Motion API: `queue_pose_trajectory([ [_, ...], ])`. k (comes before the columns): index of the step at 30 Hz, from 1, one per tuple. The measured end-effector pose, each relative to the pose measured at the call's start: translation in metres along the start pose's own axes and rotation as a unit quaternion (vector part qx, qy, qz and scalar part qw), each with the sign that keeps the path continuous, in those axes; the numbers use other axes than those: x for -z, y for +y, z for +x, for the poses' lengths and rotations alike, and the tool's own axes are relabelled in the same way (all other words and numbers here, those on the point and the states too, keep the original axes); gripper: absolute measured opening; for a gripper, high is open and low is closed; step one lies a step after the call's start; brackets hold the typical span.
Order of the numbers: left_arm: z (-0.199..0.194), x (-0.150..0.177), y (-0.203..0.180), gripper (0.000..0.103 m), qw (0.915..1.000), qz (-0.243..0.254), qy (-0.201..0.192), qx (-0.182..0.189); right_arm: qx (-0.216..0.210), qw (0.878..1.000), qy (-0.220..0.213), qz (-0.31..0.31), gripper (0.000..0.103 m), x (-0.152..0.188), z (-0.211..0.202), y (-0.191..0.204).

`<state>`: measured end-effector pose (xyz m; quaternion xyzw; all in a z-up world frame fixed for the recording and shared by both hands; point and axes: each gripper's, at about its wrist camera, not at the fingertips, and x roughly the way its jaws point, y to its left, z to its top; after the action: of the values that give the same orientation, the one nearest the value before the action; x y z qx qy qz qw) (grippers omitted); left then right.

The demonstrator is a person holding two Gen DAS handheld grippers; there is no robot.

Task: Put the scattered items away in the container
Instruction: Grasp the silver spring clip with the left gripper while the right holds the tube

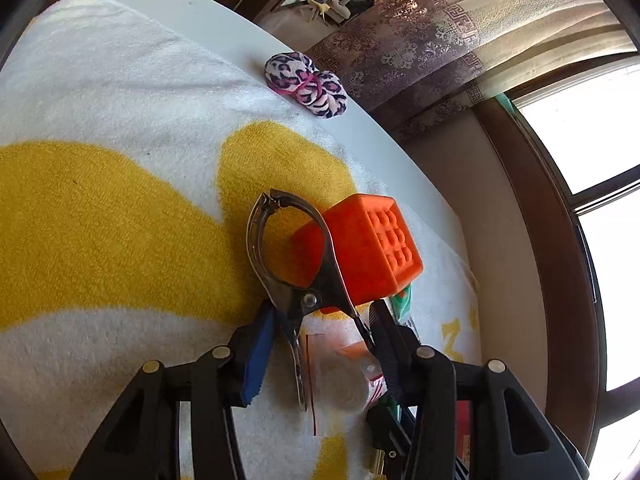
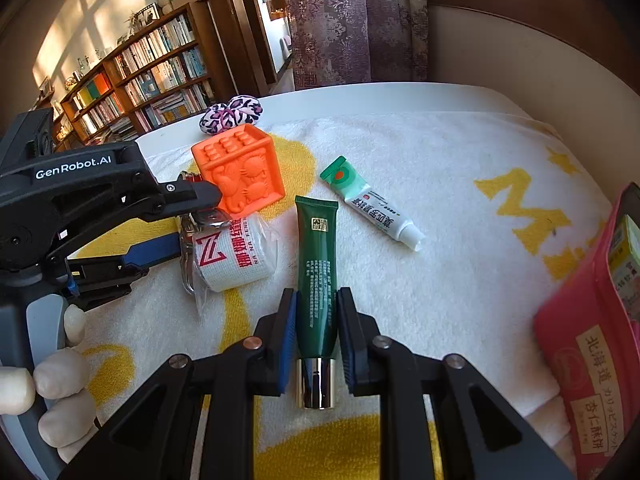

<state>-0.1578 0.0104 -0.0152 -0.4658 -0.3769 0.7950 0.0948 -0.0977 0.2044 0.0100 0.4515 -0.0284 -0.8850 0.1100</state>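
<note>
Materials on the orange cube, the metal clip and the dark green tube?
Orange cube: looks like soft matte rubber or foam, with moulded relief. Clip: shiny bare metal, glinting. Green tube: glossy plastic, probably, with a mirror-like metallic cap.

Left gripper [image 2: 200, 216]: black frame, blue finger pads, white "GenRobot.AI" lettering behind the claw. White-gloved hand [image 2: 52, 376] wraps its grey handle. Right gripper [image 2: 316, 320]: black linkage, silver rivets.

Room setting: a wooden bookshelf [image 2: 144, 80] packed with books along the far wall; patterned purple curtains [image 2: 340, 28] beside a doorway; bright window [image 1: 592, 128] with dark wooden frame; sunlight patches on the wall.
</note>
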Motion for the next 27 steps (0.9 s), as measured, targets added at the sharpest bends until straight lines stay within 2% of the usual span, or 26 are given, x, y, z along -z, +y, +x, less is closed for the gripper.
queue_pose_trajectory([
  [5,-0.006,0.0,-0.001,0.045,1.0,0.007,-0.001,0.0,-0.001,1.0,-0.001,0.001,0.022,0.0,0.001,0.001],
  [10,-0.025,0.002,-0.017,0.039,0.9959,0.059,-0.037,-0.058,-0.001,1.0,-0.008,0.009,0.022,-0.002,0.0,-0.002],
  [12,-0.034,0.002,-0.023,0.038,0.9934,0.075,-0.051,-0.069,0.0,1.0,-0.015,0.011,0.022,-0.004,-0.002,-0.003],
  [17,-0.052,0.003,-0.033,0.038,0.9902,0.098,-0.069,-0.07,0.006,0.999,-0.04,0.012,0.022,-0.007,-0.013,-0.003],
  [27,-0.067,0.008,-0.051,0.037,0.9885,0.12,-0.078,-0.049,-0.002,0.996,-0.075,0.04,0.022,-0.018,-0.039,-0.014],
])
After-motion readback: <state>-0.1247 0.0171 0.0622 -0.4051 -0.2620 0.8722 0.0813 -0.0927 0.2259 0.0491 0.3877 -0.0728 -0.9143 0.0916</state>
